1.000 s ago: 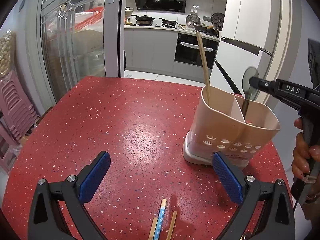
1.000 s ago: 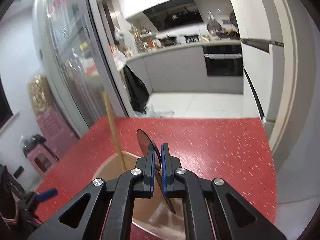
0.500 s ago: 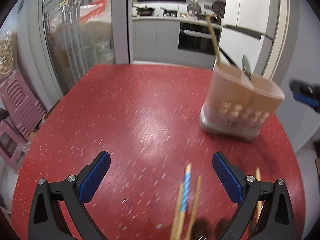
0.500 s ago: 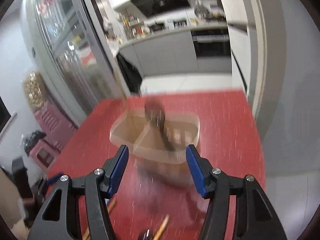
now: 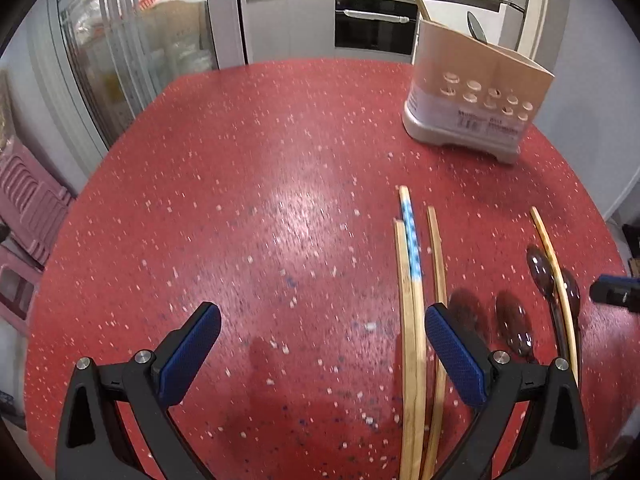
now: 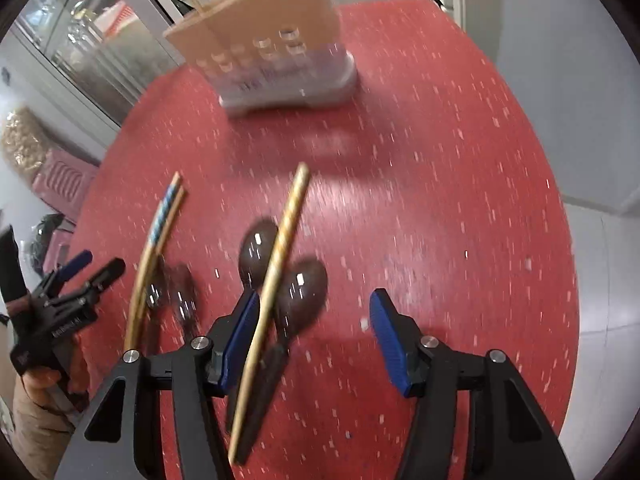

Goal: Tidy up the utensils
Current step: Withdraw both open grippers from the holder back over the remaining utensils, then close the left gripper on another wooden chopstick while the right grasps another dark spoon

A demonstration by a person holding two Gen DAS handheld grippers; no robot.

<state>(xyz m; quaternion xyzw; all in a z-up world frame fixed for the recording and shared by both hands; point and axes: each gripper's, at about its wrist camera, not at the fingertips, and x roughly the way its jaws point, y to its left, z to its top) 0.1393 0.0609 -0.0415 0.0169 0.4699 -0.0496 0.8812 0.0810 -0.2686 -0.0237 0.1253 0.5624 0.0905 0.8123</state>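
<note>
A beige utensil holder [image 5: 476, 96] stands at the far right of the red table [image 5: 240, 200], with a chopstick and a dark spoon [image 5: 476, 28] upright in it. Three chopsticks [image 5: 412, 280], one with a blue pattern, lie beside my open left gripper's [image 5: 320, 352] right finger. My right gripper [image 6: 314, 324] hovers over a chopstick [image 6: 280, 240] lying between two dark spoons [image 6: 300, 296]. Its jaws are closing and wide apart, the spoon bowl below the gap, nothing pressed. Two more spoons [image 6: 180, 296] lie left of it. The holder [image 6: 272, 48] is blurred beyond.
Pink stools [image 5: 24, 208] stand left of the table, by a glass door [image 5: 120, 60]. A kitchen counter and oven [image 5: 372, 24] lie behind. The table's right edge [image 6: 560, 240] drops to a grey floor. A hand holds the left gripper [image 6: 96, 268] at far left.
The right gripper let go of the dark spoon in the holder, opened, and dropped back over the utensils on the table. The left gripper drew back and lowered beside the chopsticks.
</note>
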